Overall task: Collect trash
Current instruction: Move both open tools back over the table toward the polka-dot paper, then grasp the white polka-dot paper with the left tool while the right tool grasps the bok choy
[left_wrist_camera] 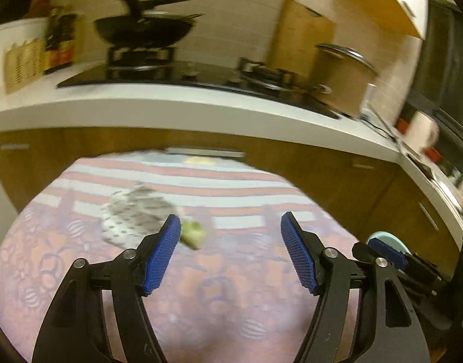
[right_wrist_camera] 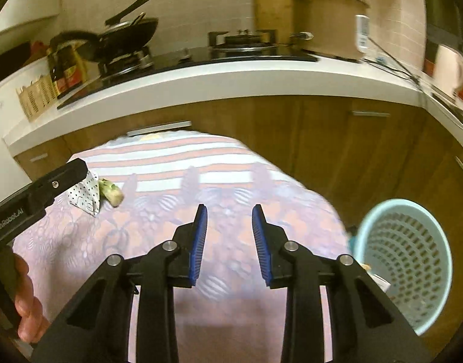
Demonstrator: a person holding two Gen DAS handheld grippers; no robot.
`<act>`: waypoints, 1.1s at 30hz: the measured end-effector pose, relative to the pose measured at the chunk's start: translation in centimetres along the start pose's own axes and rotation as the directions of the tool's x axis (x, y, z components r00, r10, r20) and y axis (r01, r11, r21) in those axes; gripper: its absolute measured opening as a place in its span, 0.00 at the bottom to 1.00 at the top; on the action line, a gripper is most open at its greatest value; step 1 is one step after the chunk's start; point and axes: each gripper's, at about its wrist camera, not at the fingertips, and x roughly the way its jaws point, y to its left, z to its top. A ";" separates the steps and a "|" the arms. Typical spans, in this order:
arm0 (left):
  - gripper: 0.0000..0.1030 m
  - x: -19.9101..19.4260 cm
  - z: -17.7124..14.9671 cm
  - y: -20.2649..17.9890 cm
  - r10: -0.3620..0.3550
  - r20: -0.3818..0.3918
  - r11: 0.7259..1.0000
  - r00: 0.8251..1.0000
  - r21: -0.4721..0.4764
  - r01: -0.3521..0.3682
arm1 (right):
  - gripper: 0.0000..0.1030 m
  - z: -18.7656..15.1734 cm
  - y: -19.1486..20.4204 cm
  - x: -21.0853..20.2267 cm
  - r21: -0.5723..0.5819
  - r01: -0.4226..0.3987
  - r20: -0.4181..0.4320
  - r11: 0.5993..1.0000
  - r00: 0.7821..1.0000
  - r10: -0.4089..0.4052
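Two hand-held grippers are hovering over a round bench [right_wrist_camera: 237, 311] covered with a patterned pink-and-striped cloth. The left gripper [left_wrist_camera: 231, 236] is standing wide open with nothing between its blue pads. The right gripper [right_wrist_camera: 230, 227] is showing a narrower gap, also empty. The trash, a crumpled dotted paper [left_wrist_camera: 134, 214] and a greenish scrap [left_wrist_camera: 193, 234] touching it, is lying on the bench toward its far left side, just beyond the left gripper's left pad. A pale blue perforated wastebasket [right_wrist_camera: 404, 260] is standing beside the bench at its right edge, with some scraps inside. Behind the bench, a kitchen counter [right_wrist_camera: 201, 83] is carrying a wok [left_wrist_camera: 140, 31] on a stove and a lidded pot [right_wrist_camera: 328, 21].
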 end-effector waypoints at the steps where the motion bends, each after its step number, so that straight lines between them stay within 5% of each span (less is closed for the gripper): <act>1: 0.72 0.4 0.0 0.6 0.030 -0.004 0.999 1.000 -0.023 -0.030 | 0.27 0.0 0.6 1.0 0.002 -0.012 -0.007 1.000 1.000 0.012; 8: 0.78 4.9 -0.6 2.5 0.126 -0.082 0.990 0.989 -0.058 -0.131 | 0.27 -1.7 1.8 5.5 -0.004 -0.027 -0.073 1.000 0.997 0.027; 19: 0.76 8.6 -0.6 3.4 0.268 -0.123 0.957 0.955 -0.075 -0.279 | 0.27 -2.1 2.6 5.0 -0.054 -0.057 -0.030 0.997 0.998 0.055; 24: 0.36 6.6 -0.7 5.7 0.131 -0.127 0.983 0.983 -0.111 -0.146 | 0.27 -2.3 2.9 4.6 -0.076 -0.057 -0.019 0.995 0.998 0.056; 27: 0.23 5.1 -1.1 7.8 -0.003 -0.124 0.988 0.992 -0.155 -0.016 | 0.27 -2.4 3.3 4.4 -0.093 -0.039 -0.007 0.995 0.999 0.039; 30: 0.08 3.7 -1.7 9.3 -0.035 -0.126 0.990 0.991 -0.140 0.017 | 0.27 -2.5 3.7 4.4 -0.109 -0.017 -0.001 0.994 1.000 0.017; 33: 0.05 2.8 -2.1 10.0 -0.063 -0.122 0.990 0.991 -0.135 0.046 | 0.27 -2.5 4.0 4.4 -0.125 0.003 0.003 0.992 1.000 -0.003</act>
